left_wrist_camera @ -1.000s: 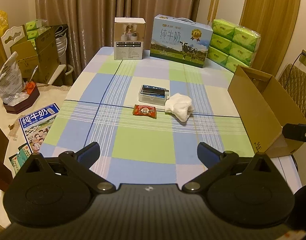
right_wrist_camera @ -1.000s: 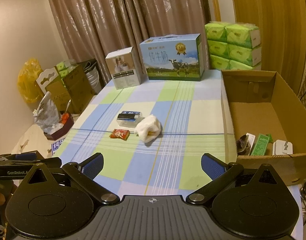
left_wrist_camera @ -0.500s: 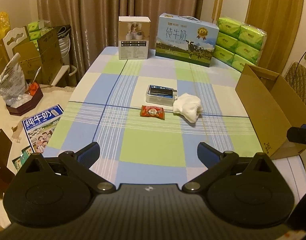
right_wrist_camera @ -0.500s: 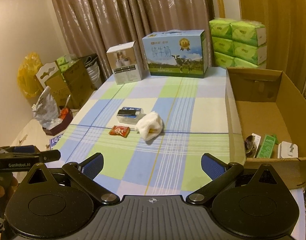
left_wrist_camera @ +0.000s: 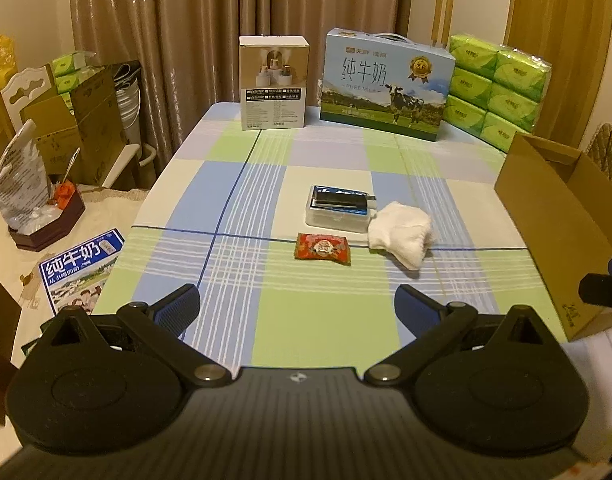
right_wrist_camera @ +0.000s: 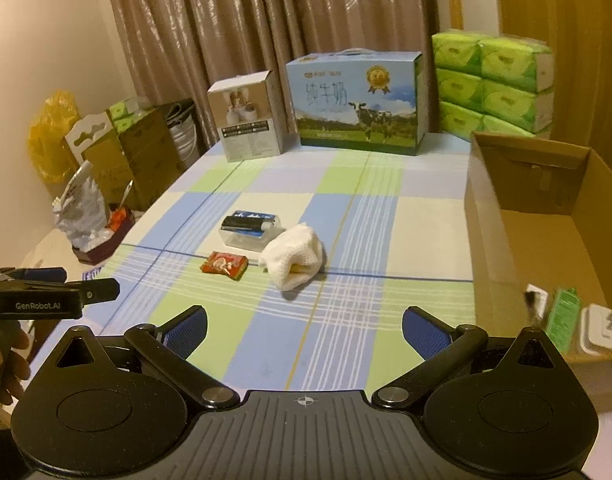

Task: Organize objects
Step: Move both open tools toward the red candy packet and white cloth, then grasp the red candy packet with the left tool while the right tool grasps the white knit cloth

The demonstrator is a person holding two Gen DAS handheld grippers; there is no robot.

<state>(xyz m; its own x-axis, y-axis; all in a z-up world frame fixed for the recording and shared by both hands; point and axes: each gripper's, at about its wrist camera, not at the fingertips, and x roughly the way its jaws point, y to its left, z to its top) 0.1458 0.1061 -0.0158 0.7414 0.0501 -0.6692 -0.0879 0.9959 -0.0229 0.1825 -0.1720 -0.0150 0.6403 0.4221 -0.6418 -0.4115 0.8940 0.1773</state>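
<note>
Before you: blue, green and cream checked tablecloth [left_wrist_camera: 314, 320], red snack packet [left_wrist_camera: 322, 248], white cloth [left_wrist_camera: 402, 232], brown cardboard box [right_wrist_camera: 546, 236], blue gripper pads [left_wrist_camera: 181, 310].

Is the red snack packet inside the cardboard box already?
No, the red snack packet lies on the checked tablecloth, left of the cardboard box.

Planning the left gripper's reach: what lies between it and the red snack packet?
Only bare checked tablecloth lies between the open left gripper and the red snack packet, as the left wrist view shows.

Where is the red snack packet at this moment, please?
In both views, the red snack packet lies mid-table, just in front of the clear plastic case, left of the white cloth.
</note>
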